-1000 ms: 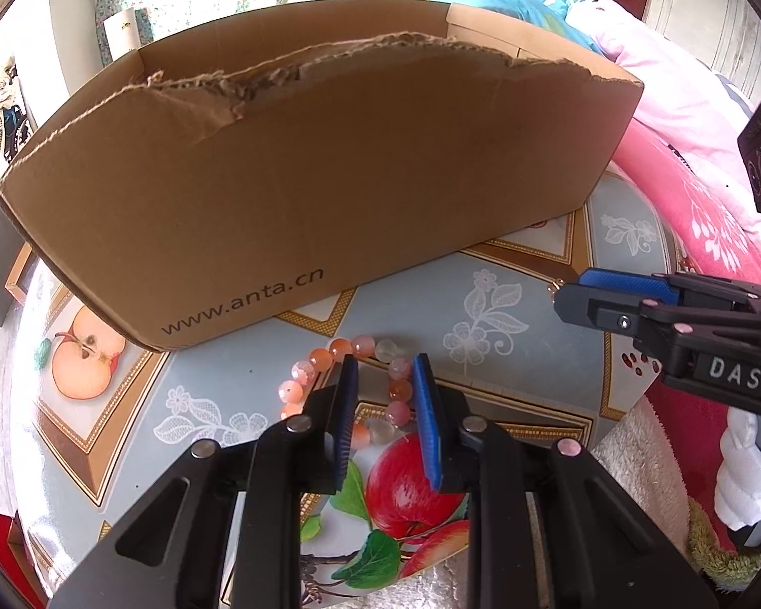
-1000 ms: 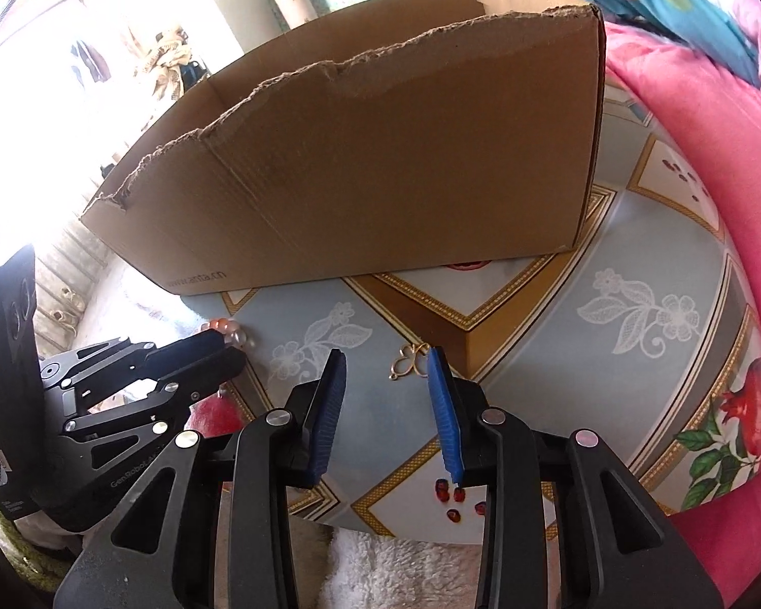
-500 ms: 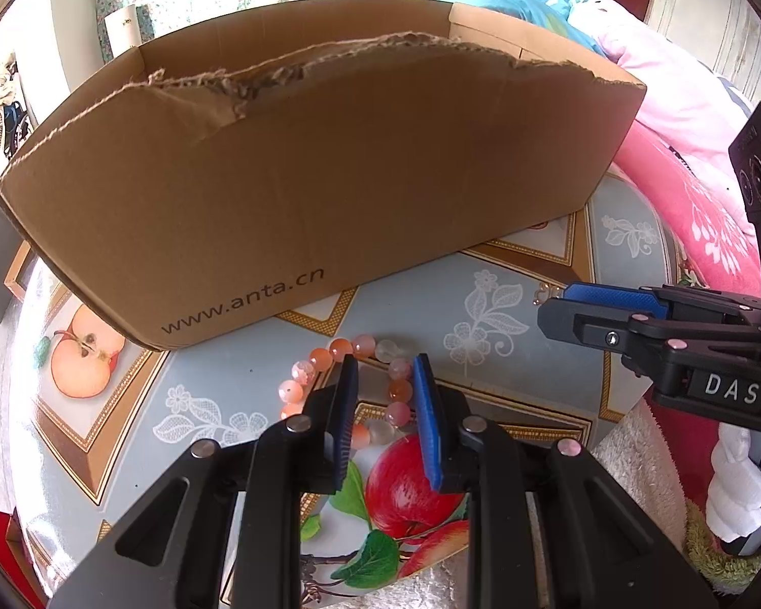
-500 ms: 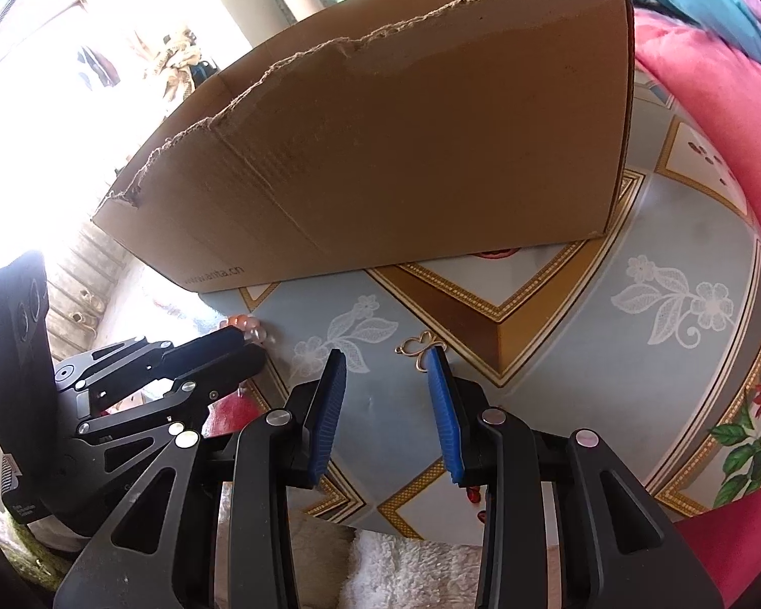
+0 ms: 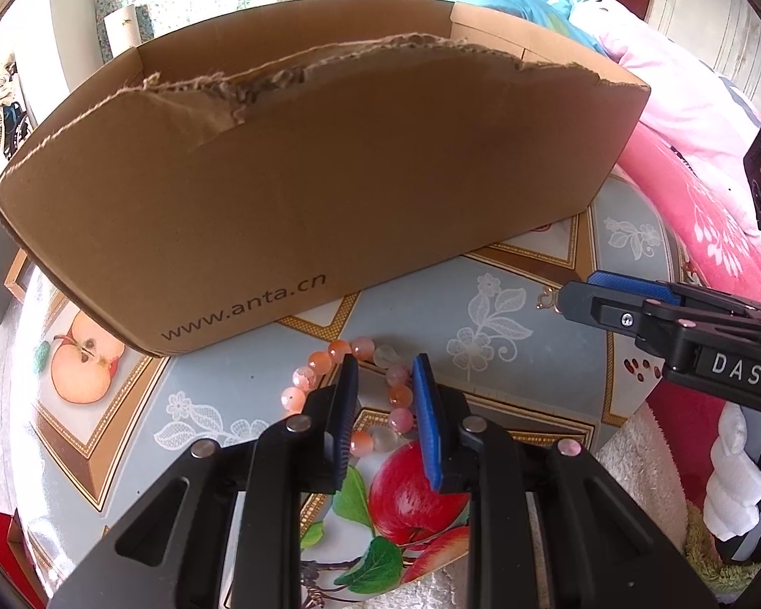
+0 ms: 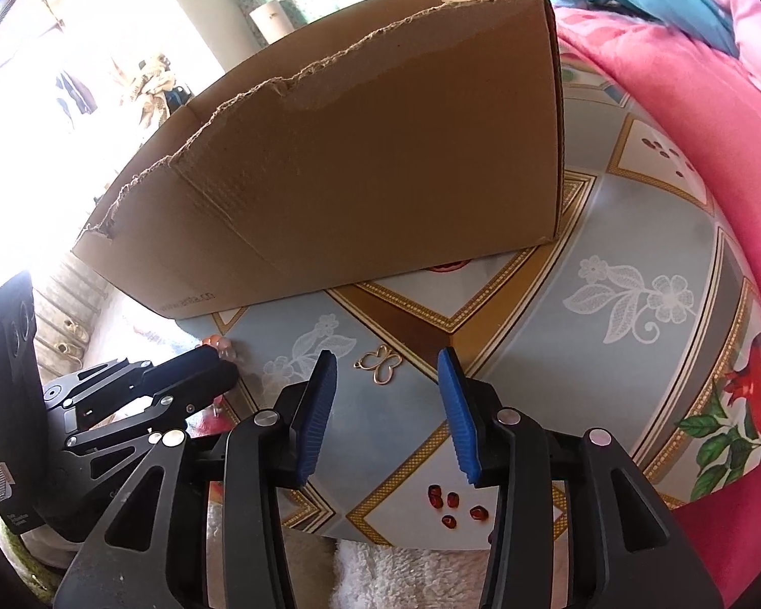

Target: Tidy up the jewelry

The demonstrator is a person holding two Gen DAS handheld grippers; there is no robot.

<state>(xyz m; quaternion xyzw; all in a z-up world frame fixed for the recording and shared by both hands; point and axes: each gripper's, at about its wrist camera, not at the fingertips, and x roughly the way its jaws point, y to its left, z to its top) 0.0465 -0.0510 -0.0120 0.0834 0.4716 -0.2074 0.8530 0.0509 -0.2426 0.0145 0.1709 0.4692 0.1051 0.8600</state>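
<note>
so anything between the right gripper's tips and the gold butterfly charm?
No: in the right wrist view only bare patterned tablecloth separates the open right gripper from the charm.

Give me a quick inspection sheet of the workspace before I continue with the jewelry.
Surface: round table with fruit-and-flower patterned cloth, jewelry lying loose on it.
Job's things: orange and pink beaded bracelet flat on the cloth; small gold butterfly-shaped charm on the cloth; torn brown cardboard box printed www.anta.cn behind both, top open.
Clutter: nothing seen.
Grippers: left gripper open, fingers astride the bracelet's beads; right gripper open, the charm just ahead between its tips.
Cables: nothing seen.
Surroundings: pink floral bedding beside the table; white fluffy rug below its edge.
</note>
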